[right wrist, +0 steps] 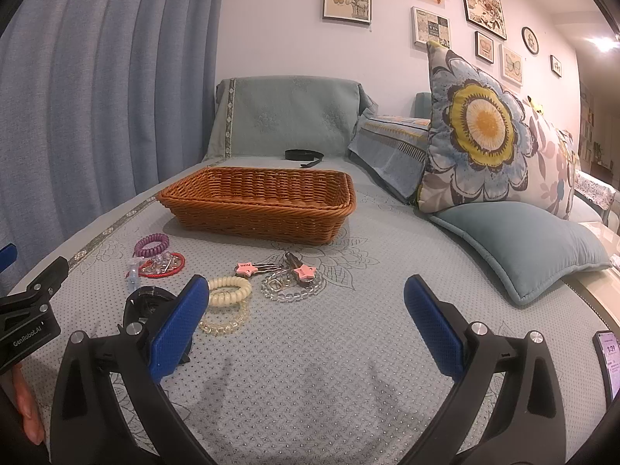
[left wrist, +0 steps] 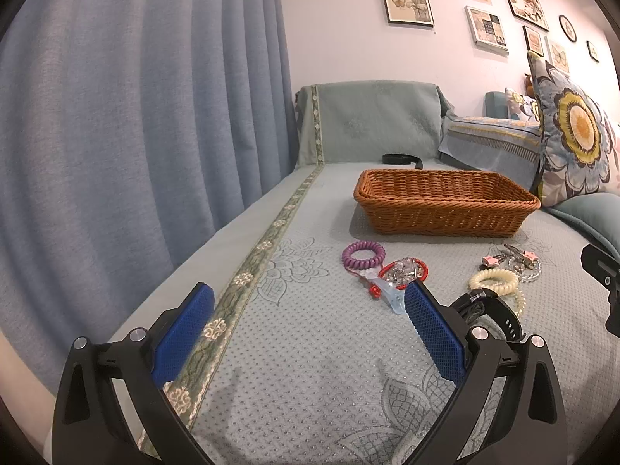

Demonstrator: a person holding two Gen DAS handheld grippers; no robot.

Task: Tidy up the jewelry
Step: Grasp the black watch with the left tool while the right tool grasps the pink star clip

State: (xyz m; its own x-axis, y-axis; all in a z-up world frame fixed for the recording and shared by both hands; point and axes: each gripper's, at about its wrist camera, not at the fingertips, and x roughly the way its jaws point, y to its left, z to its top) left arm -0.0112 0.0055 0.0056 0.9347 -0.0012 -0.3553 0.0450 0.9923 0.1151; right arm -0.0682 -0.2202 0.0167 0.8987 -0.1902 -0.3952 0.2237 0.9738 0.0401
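Hovering low over the sofa cover [right wrist: 348, 348], both tools wait with nothing in them: the left gripper [left wrist: 310, 321] has its blue pads spread wide apart, and the right gripper [right wrist: 306, 310] is spread wide too. The jewelry lies in a loose bunch on the cover, near the grippers, and the brown basket [right wrist: 259, 209] sits farther away, behind the bunch. I think the job has only just begun, since no piece shows over the rim. To do this step well, pick one piece at a time. The cream coil band [right wrist: 229, 288] is fat and springy, so it looks easy to pinch. The clear bead bracelet [right wrist: 290, 290] could slip or drag the pink star clips [right wrist: 248, 268] with it, so squeeze gently and lift straight up. The left view shows the purple coil band [left wrist: 363, 252] and the red cord bracelet [left wrist: 403, 271] best, just beside its right pad, with a black watch [left wrist: 488, 310] partly hidden there. The right view shows the star clips clearly, plus a phone [right wrist: 608, 364] at the far right edge.
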